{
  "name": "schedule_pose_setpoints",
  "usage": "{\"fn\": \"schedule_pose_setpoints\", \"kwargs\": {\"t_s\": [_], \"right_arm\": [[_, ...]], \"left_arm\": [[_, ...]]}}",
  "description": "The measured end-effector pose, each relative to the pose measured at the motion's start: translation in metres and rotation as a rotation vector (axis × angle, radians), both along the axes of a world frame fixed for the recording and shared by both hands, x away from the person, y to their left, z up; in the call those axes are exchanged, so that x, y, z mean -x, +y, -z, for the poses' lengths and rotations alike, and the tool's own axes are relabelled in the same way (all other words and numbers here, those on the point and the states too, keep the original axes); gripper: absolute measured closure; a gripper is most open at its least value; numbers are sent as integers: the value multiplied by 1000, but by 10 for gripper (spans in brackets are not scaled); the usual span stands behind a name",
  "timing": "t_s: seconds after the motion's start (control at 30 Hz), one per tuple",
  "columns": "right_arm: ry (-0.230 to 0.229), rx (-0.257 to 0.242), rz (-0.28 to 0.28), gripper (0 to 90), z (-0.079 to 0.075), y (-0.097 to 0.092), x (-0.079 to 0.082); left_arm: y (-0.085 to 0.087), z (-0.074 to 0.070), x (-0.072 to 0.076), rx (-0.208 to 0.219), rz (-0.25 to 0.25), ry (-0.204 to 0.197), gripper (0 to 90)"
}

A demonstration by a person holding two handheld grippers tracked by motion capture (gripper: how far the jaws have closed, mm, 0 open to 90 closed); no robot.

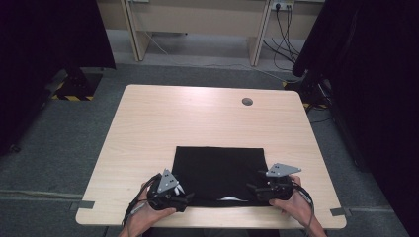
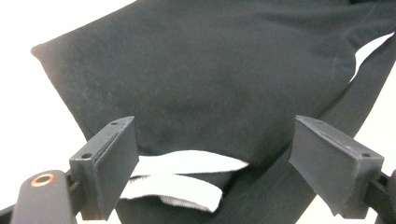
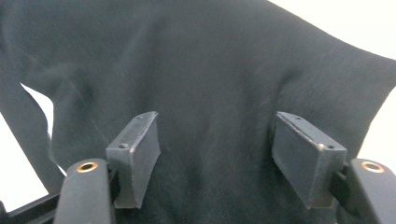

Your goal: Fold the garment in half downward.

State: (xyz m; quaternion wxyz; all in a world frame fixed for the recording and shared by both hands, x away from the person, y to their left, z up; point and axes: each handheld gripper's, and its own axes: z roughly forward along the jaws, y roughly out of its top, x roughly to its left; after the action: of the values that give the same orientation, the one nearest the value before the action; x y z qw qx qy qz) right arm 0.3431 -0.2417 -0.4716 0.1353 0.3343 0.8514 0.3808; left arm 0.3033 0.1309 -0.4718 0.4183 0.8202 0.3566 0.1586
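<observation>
The fingers (image 2: pixel 112 168) on the left gripper (image 1: pixel 174 196) stood wide apart with the black cloth (image 1: pixel 217 174) between them but not pinched, and the right gripper (image 1: pixel 264 191) was just as wide open over its own bit of fabric, so nothing was actually held. The cloth lay folded flat at the near edge of the table (image 1: pixel 148 118), middle-ish, with a white tag (image 2: pixel 182 179) peeking out. My worry was a shallow bite catching only the top layer, so the fold would've peeled open or slid off that near edge.

Black cloth (image 3: pixel 210 70) between parted tongs (image 3: pixel 215 158)
</observation>
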Motion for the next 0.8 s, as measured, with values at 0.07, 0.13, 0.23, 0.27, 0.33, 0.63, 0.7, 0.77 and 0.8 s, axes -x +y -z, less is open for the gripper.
{"fn": "schedule_pose_setpoints", "kwargs": {"t_s": [0.07,0.13,0.23,0.27,0.33,0.63,0.7,0.77,0.8], "right_arm": [[-12,19,3,316,3,0,0],[-14,8,2,317,5,-2,0],[-13,19,7,316,4,-6,0],[-14,21,6,317,4,-8,0],[-13,19,1,317,4,-13,-1],[-20,7,6,315,5,-35,0],[-22,5,3,315,5,-38,0],[-23,7,3,315,5,-41,1],[-23,6,4,314,5,-43,1]], "left_arm": [[0,0,-1,-1,-8,5,105],[0,1,0,0,-7,19,97],[-1,3,1,1,-5,34,61],[-1,4,1,6,-3,37,60],[-1,5,1,7,5,38,58],[-4,7,6,47,39,63,41],[-5,7,8,48,45,59,41],[-6,8,8,42,46,56,41],[-6,8,8,41,46,58,41]]}}
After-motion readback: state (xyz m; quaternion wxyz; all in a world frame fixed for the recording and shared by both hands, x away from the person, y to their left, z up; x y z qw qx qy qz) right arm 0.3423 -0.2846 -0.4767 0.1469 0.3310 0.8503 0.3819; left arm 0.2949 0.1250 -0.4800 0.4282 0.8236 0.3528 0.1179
